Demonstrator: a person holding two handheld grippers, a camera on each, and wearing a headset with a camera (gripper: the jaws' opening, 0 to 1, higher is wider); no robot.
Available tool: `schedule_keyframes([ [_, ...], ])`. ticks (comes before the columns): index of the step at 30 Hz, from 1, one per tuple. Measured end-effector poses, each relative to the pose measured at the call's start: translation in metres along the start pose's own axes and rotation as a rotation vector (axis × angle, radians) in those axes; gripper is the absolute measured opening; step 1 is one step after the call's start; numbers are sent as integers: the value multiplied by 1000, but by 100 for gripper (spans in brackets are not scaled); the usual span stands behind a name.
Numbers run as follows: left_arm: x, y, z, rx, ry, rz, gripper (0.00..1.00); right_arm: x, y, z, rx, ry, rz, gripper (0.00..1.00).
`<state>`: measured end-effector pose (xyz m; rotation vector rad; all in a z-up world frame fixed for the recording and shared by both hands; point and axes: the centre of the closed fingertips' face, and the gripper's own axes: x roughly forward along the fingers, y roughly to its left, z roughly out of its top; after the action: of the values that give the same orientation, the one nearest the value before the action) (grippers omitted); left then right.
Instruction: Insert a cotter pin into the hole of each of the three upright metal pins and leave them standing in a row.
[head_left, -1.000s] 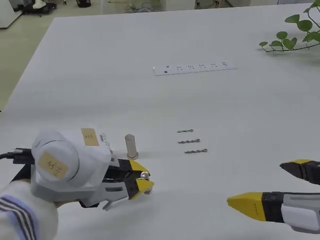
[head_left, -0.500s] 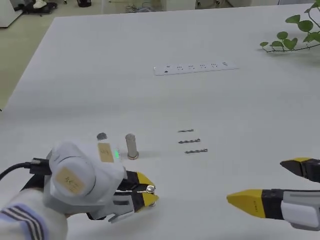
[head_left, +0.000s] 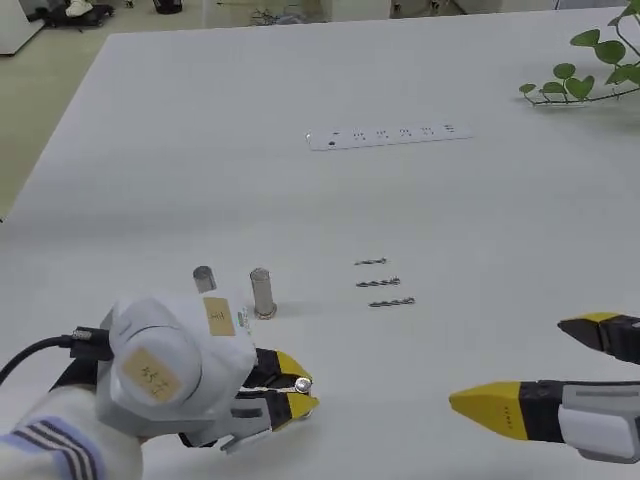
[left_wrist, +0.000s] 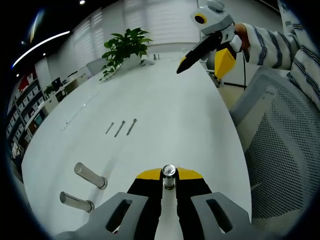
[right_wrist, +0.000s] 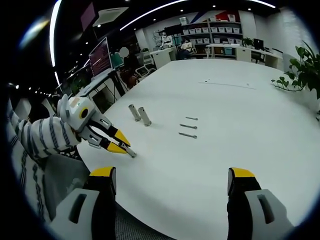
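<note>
Two metal pins (head_left: 204, 280) (head_left: 262, 293) stand upright side by side on the white table (head_left: 300, 200). My left gripper (head_left: 297, 392) is just in front of them, shut on a third metal pin (head_left: 302, 383), whose round head pokes out between the yellow tips (left_wrist: 169, 176). Three cotter pins (head_left: 378, 283) lie in a small column to the right of the upright pins. My right gripper (head_left: 515, 365) hovers open and empty at the near right. The right gripper view shows the left gripper (right_wrist: 117, 141) with its pin, the standing pins (right_wrist: 144, 116) and the cotter pins (right_wrist: 188, 126).
A white power strip (head_left: 388, 135) lies flat further back in the middle. A leafy plant (head_left: 590, 70) reaches in at the far right corner. A mesh chair (left_wrist: 280, 150) stands at the table's near edge.
My left gripper, still holding the pin, has drawn back toward the near edge and slightly right, uncovering the leftmost upright pin. The right gripper has stayed put.
</note>
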<state>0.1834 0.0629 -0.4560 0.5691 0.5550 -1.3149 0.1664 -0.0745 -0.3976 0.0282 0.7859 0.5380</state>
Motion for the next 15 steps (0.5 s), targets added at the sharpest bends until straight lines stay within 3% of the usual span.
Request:
schedule_keyframes([
  [15,0,1,-1,-12,-9,-7,5,-1,1,6,-18,-11,-3,92],
])
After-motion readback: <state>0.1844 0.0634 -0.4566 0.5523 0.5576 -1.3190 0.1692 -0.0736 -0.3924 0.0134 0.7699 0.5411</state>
